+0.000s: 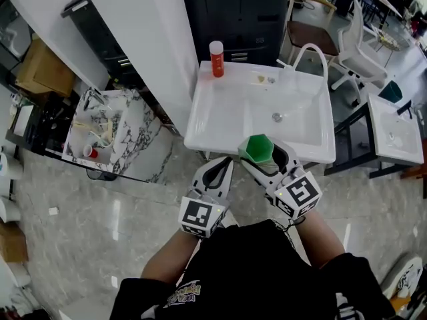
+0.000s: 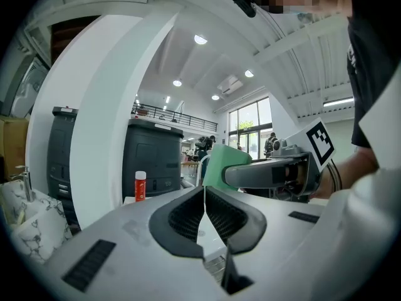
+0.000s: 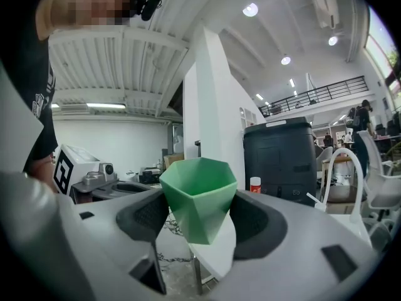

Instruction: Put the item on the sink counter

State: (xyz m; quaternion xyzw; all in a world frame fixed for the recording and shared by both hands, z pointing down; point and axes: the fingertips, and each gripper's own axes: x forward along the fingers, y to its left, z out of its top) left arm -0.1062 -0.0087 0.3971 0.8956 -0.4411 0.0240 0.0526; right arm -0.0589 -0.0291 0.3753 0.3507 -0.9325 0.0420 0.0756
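A green faceted cup (image 1: pixel 257 148) is held upright just over the front edge of the white sink (image 1: pixel 215 109). My right gripper (image 1: pixel 264 157) is shut on the cup, with a pad pressed on each of its sides; in the right gripper view the green cup (image 3: pixel 199 196) fills the gap between the right gripper's (image 3: pixel 199 217) jaws. Beside it on the left, short of the sink's front edge, my left gripper (image 1: pixel 220 169) is shut with nothing in it, and the left gripper's (image 2: pixel 204 192) pads meet. A red bottle with a white cap (image 1: pixel 216 59) stands on the sink counter's back left corner.
A white arched faucet (image 1: pixel 311 51) rises at the sink's back right, and a black cabinet (image 1: pixel 233 12) stands behind. To the left are a white pillar (image 1: pixel 143 39) and a marble-topped table (image 1: pixel 110 132) with small items. Chairs (image 1: pixel 347 39) and a second white basin (image 1: pixel 395 131) are on the right.
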